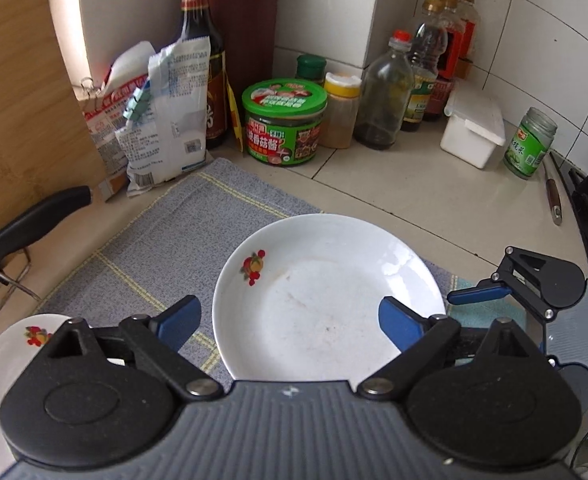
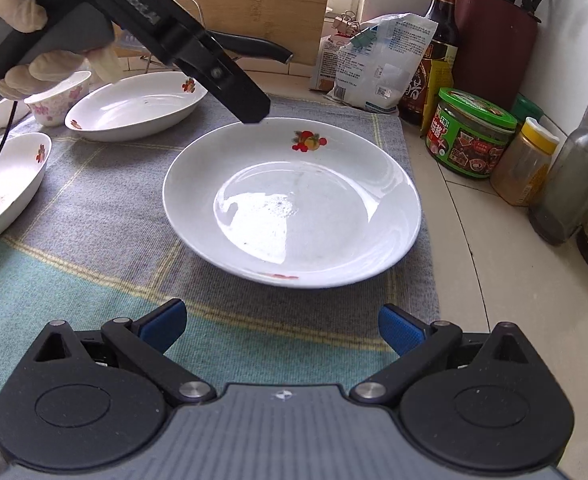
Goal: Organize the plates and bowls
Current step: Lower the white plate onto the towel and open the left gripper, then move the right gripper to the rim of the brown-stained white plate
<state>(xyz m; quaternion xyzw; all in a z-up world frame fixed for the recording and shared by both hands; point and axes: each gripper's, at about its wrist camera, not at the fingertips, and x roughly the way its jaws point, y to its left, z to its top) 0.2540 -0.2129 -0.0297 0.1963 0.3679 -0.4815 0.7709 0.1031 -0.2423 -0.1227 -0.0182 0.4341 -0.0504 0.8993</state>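
Both hand-held grippers (image 1: pixel 289 322) (image 2: pixel 281 328) wide open, empty.

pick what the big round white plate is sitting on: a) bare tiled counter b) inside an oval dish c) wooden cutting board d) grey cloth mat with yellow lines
d: the round plate lies flat on the grey cloth mat with yellow lines, apart from the oval dish further back and the wooden board propped behind the mat.
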